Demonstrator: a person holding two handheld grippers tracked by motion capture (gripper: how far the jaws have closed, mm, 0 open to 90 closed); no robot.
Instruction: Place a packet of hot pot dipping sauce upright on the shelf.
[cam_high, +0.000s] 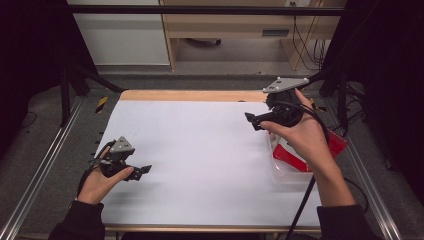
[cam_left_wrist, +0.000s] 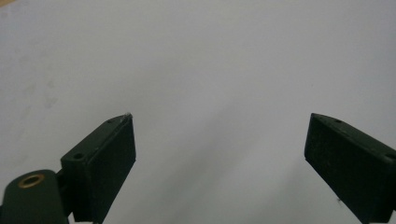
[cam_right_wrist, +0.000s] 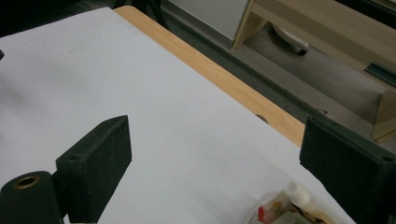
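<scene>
White paper covers the worktop (cam_high: 200, 165), with a strip of bare wood along its far edge and a light wooden cabinet on the floor beyond. Both grippers are empty, and each has its jaws set wide apart.

The left gripper (cam_high: 142, 171) sits low over the paper at the person's near left. Its own view shows blank paper between and ahead of its jaws.

The right gripper (cam_high: 251, 120) is held raised at the far right. A clear plastic container (cam_high: 290, 165) with red-and-white contents lies below and behind it, toward the person, partly hidden under the right hand (cam_high: 300, 137).

Recommended procedure: judged from these positions, the step in hand is a reach for the container's contents. Tilt the right gripper down and back toward the container, keep the jaws apart until one item lies between them, and close only on that single item. Avoid pressing on the container wall, which looks thin and may slide on the paper.

View comparison: the right gripper view shows the container's contents (cam_right_wrist: 285, 207) close up, including a small white cap and a red label. The high view shows the hand positions and the full worktop layout.
</scene>
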